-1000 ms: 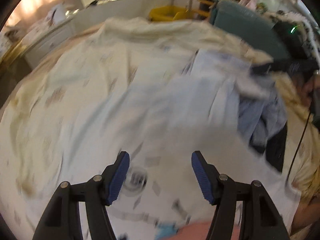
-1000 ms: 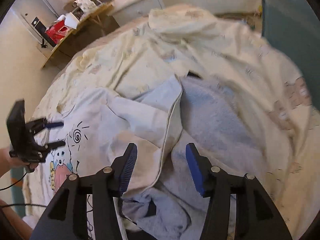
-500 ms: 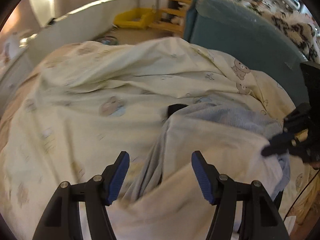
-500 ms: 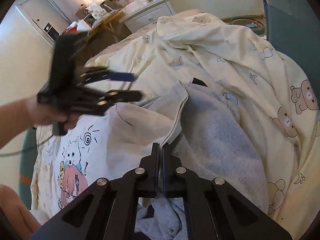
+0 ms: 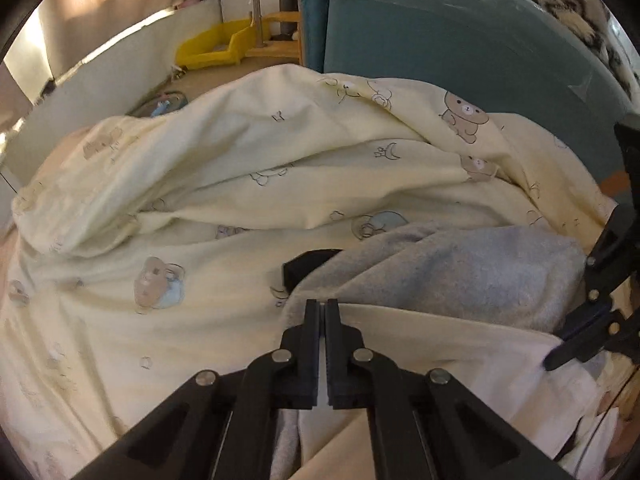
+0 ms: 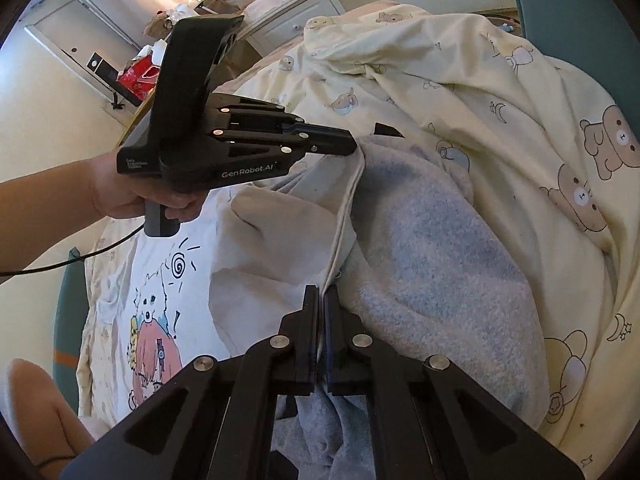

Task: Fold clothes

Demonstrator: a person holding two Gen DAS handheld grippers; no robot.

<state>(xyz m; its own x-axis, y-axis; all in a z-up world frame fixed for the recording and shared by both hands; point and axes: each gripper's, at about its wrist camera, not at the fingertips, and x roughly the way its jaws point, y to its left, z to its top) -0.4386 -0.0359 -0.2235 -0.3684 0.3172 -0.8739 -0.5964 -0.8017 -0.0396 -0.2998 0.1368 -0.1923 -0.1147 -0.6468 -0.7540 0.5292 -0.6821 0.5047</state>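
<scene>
Sweatshirt (image 6: 280,240), cream outside and fleecy grey inside, lies rumpled on a yellow bear-print duvet (image 6: 520,128), its hem stretched between two grippers. The left gripper (image 5: 323,308) is clamped on the hem's far end, the right gripper (image 6: 321,296) pinches the near end. A cartoon-print T-shirt (image 6: 160,320) lies beside the sweatshirt. A hand (image 6: 132,196) grasps the left gripper's handle.

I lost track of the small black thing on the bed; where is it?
Left wrist view: the black thing lies mid-frame on the bear-print duvet, poking out at the grey fleece's far-left edge, beyond the left gripper.
</scene>
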